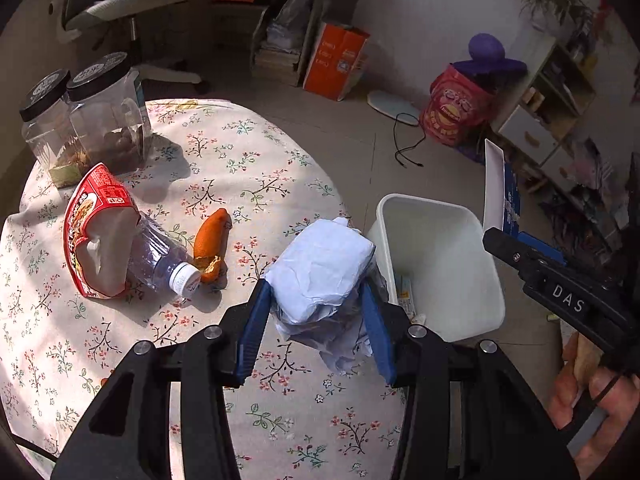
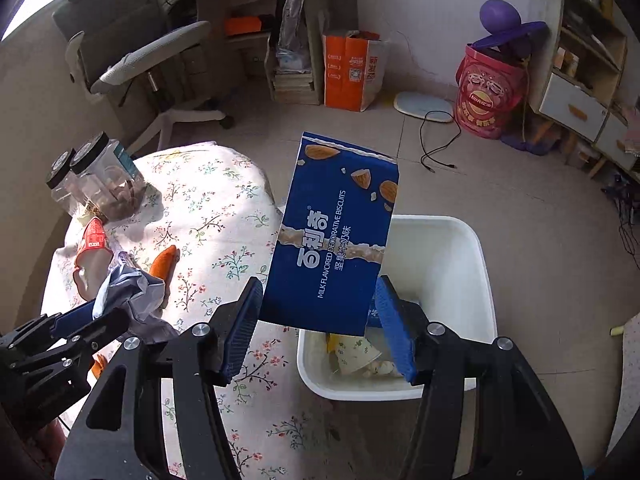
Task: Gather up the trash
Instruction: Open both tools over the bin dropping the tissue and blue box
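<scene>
Floral tablecloth, tiled floor

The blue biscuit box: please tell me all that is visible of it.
The blue biscuit box is a flat cardboard carton printed with almonds and white lettering. It stands nearly upright, slightly tilted, with its lower end clamped in the jaws of the right gripper. It hangs over the near rim of the white bin, touching nothing else.

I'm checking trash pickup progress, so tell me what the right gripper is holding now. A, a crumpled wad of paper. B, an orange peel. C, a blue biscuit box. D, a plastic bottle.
C: in the right wrist view the right gripper clamps the blue biscuit box above the white bin.
</scene>
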`<state>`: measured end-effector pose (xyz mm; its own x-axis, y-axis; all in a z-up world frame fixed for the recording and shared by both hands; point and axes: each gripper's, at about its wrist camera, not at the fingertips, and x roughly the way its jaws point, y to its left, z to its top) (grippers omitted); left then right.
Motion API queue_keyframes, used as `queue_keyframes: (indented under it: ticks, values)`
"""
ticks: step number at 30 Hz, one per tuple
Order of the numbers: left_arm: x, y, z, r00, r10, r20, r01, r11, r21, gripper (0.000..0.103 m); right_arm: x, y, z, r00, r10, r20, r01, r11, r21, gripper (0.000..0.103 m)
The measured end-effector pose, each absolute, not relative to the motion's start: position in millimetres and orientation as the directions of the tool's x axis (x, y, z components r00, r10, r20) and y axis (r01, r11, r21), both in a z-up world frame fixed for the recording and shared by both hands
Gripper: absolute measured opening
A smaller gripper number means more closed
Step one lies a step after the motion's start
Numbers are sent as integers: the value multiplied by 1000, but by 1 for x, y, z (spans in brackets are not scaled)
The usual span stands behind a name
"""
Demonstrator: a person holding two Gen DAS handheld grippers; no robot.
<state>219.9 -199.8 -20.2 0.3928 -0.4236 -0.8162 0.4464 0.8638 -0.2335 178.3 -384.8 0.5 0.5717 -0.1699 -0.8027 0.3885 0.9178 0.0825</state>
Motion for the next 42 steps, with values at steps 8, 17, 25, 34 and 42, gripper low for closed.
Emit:
queue_keyframes:
  ticks: [8,17,25,34,42]
  values:
    - [214,-301,-34,304,-517,-800,473,811,-345,46,134,-482,-16,572,-150,-807,567,782,257,55]
    - [228,-366,-71,260,-488,-833,442,827,-346,47,135,-497,-31,538,-143,-831,596,762,255,55]
    - [241,-378,-103,222,-458,-861,434,837,-333,50,152,-497,-43,507,-117,-854,597,762,250,54]
    - [237,-351,-91,255,-451,-855,450,839,-308,78,162,-499,-52,471,-129,-873,619,754,222,57]
    - [232,-299,-70,277,-462,-842,422,846,-326,78,164,-496,-45,469,-172,-867,626,756,189,71]
